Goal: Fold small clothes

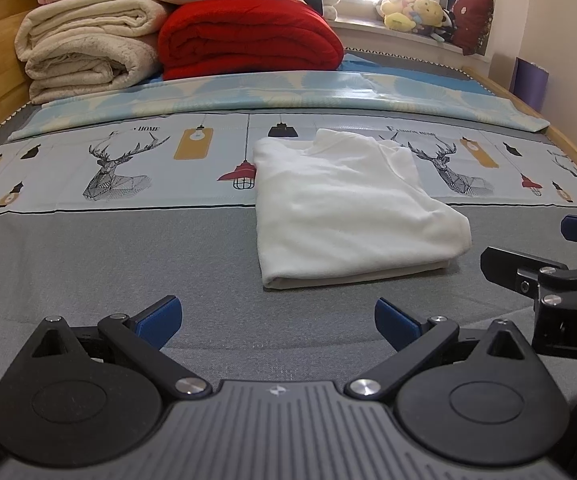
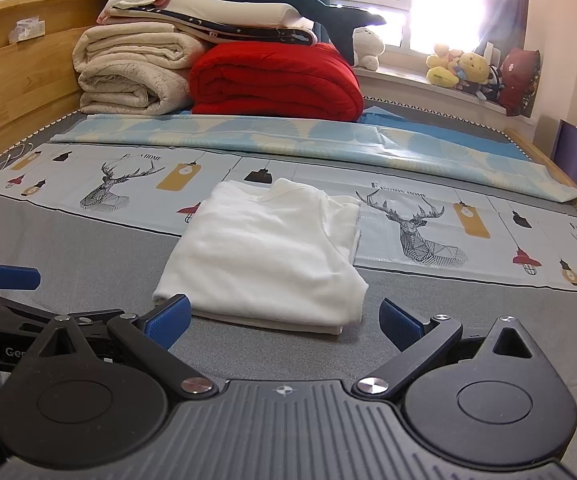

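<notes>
The left gripper [image 1: 278, 322] has its jaws spread wide. It holds nothing and touches nothing. Its blue pads [image 1: 160, 320] are ribbed and flat. The right gripper [image 2: 284, 322] is spread wide too and holds nothing. Its left pad [image 2: 168, 320] sits just in front of the near edge of the shirt [image 2: 264, 252]; I cannot tell if they touch.

The shirt is white, soft and folded into a thick, nearly square shape. It lies flat on the gray bed [image 1: 108, 260], at 12 o'clock from the right gripper and at 1 o'clock from the left one. Its far half rests on a smooth sheet [image 1: 128, 168] with deer and lamps drawn on it.

At 11 o'clock, far back, sit a puffy red blanket [image 1: 248, 40] and fuzzy cream blankets [image 1: 84, 48], rolled and stacked. Plush toys [image 2: 460, 68] sit at 1 o'clock by the window.
</notes>
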Available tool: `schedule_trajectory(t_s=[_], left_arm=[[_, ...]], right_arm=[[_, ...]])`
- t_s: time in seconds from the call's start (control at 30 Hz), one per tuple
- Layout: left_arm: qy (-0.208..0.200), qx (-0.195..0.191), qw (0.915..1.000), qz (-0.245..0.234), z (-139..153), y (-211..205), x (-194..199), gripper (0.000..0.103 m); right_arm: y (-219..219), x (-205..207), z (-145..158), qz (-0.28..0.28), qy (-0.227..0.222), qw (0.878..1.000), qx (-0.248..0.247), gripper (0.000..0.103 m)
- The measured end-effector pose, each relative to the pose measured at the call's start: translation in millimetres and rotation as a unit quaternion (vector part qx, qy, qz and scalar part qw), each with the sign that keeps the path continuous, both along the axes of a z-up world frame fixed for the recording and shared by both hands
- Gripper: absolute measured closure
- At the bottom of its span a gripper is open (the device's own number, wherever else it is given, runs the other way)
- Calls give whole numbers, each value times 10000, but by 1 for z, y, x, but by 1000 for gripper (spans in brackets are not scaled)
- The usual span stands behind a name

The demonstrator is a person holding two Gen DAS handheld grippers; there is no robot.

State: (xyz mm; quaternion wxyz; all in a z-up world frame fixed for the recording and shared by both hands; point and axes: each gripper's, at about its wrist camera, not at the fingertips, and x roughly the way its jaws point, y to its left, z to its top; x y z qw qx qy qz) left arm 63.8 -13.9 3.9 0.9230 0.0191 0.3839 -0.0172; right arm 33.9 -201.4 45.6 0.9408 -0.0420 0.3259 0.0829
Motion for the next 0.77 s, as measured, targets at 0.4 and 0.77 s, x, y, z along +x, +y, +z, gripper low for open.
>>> schedule_trajectory(t_s=[0.4, 0.77], left_arm=[[-10, -34, 10000, -30, -1, 0, -1, 0], [-36, -75, 10000, -46, -2, -2, 2, 0]], right_arm=[[-1, 1, -2, 64, -4, 10000, -32, 3], [-3, 5, -3, 13, 14, 10000, -5, 3]])
